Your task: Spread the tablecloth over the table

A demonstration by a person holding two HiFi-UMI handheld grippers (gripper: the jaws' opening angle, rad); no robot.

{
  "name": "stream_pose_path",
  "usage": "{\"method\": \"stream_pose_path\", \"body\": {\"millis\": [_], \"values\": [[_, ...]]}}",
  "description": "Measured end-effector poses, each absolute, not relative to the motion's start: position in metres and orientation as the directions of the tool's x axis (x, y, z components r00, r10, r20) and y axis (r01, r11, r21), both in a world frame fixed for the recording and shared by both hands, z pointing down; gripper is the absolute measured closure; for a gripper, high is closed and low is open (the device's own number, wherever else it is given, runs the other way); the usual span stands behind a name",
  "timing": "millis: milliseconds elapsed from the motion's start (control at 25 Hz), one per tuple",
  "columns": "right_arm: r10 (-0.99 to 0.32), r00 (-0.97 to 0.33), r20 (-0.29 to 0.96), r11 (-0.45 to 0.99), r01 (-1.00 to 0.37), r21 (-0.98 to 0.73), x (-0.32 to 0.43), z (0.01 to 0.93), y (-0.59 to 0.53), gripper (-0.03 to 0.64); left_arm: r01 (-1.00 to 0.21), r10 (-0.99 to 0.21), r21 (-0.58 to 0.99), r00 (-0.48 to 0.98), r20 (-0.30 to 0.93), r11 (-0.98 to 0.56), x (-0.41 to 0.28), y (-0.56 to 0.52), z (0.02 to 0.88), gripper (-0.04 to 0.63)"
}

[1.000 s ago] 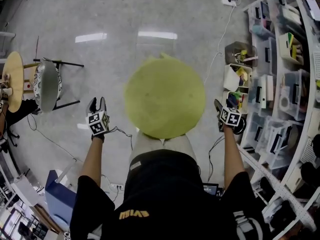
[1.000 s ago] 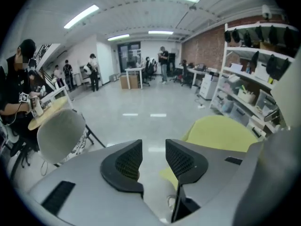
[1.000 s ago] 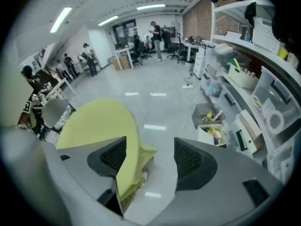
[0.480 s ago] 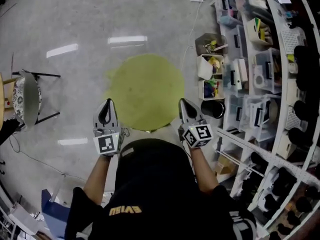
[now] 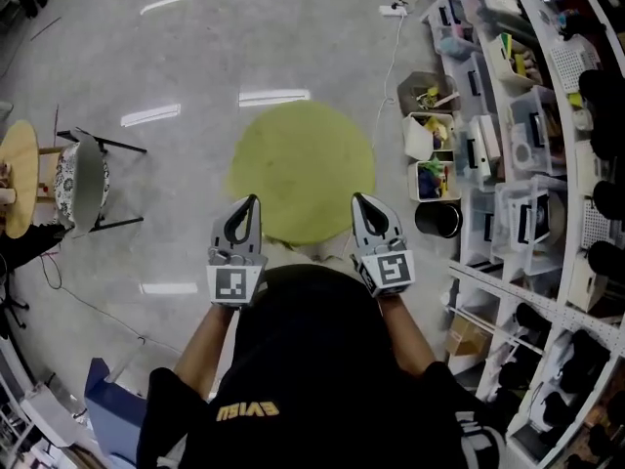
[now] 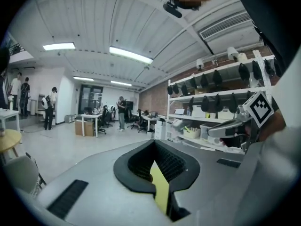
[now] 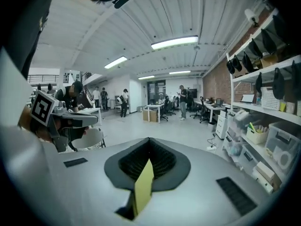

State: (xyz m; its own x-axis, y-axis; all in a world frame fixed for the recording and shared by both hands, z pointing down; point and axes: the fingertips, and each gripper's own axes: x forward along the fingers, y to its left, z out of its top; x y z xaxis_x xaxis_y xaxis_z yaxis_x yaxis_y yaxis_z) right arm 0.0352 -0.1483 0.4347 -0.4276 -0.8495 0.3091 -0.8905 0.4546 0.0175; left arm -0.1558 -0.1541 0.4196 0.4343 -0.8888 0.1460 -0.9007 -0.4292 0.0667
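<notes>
Seen from above, a person stands on a pale, glossy floor (image 5: 176,57) with both arms raised forward. The left gripper (image 5: 248,206) and the right gripper (image 5: 361,203) are level with each other and set apart, pointing away from the body.

Ahead of them lies the yellow-green tablecloth (image 5: 301,169), which reads as a round disc. Its near edge runs toward the two grippers.

In the left gripper view, the grey fingers (image 6: 94,173) are clenched on a thin yellow fold of the cloth (image 6: 161,187). The right gripper view shows the same: fingers (image 7: 70,187) pinched on a yellow strip (image 7: 143,187).

Holding two points of the near edge, spaced wide and held high, probably keeps the fabric taut and off the floor so it can be drawn flat over the surface.

The surface itself cannot be made out, since the cloth covers whatever is beneath it. The person's head and shoulders block the stretch of cloth nearest the body.

Storage shelving (image 5: 527,164) with bins lines the right side, cut off by the frame. A chair (image 5: 78,179) stands at the left.
</notes>
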Motion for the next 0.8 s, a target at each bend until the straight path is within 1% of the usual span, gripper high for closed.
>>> {"method": "stream_pose_path", "body": {"millis": [160,280,440,560,720,800], "values": [[-0.853,-0.463,0.242,0.482,-0.876,0.024,0.058,0.401,-0.11,0.618,-0.917,-0.908,0.033,0.398,0.128,-0.398,-0.125,-0.112,0.396,0.577],[-0.847,-0.509,0.153,0.519,-0.854,0.033,0.081,0.386,-0.072,0.618,-0.922,-0.916,0.016,0.387,0.103,-0.387,-0.087,-0.077,0.388,0.577],[-0.863,-0.498,0.085,0.501,-0.865,0.021,0.11,0.378,-0.026,0.618,-0.934,-0.931,-0.011,0.355,0.083,-0.357,-0.055,-0.031,0.384,0.577],[-0.865,-0.496,0.071,0.498,-0.867,0.004,0.129,0.371,0.002,0.618,-0.948,-0.946,0.002,0.318,0.063,-0.318,-0.043,0.002,0.372,0.577],[-0.87,-0.481,0.111,0.486,-0.874,0.018,0.147,0.37,0.032,0.618,-0.952,-0.952,-0.026,0.302,0.054,-0.304,-0.039,0.037,0.361,0.577],[-0.875,-0.475,0.092,0.478,-0.878,0.015,0.149,0.366,0.043,0.618,-0.955,-0.955,-0.022,0.293,0.056,-0.294,-0.043,0.053,0.356,0.577]]}}
